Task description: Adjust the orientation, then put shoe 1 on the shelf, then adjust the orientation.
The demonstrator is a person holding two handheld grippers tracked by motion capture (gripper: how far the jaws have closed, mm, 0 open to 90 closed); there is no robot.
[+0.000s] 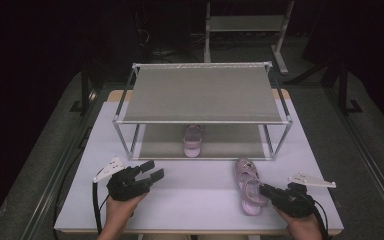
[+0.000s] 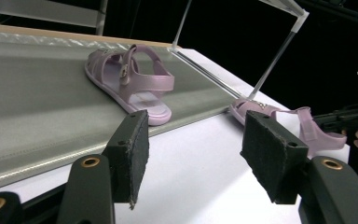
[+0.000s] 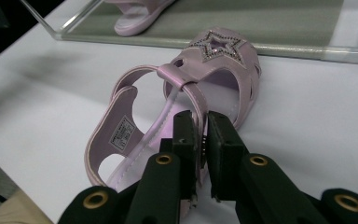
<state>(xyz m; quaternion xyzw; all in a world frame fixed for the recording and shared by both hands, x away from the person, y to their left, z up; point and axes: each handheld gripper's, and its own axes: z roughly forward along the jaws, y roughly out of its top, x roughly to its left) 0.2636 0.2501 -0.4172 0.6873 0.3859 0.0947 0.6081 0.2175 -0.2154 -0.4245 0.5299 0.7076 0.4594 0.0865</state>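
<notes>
At the left, our left gripper point(image 1: 152, 171) rests on the worktop point(image 1: 195, 195), jaws spread around nothing. Ahead, one pink sandal point(image 1: 193, 140) sits on the rack's lower shelf point(image 1: 155, 145). To the right, our right gripper point(image 1: 264, 189) pinches the side strap of the second sandal point(image 1: 247, 185), lying on the worktop.

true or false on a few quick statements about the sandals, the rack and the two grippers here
1. The right gripper is shut on the side strap of the sandal on the table. True.
2. The left gripper holds a sandal. False: its jaws are open with nothing between them.
3. The sandal on the lower shelf lies inside the rack. True.
4. Both sandals sit on the rack's top shelf. False: that shelf carries no sandal.
5. The sandal on the table has a star on its toe. True.
</notes>
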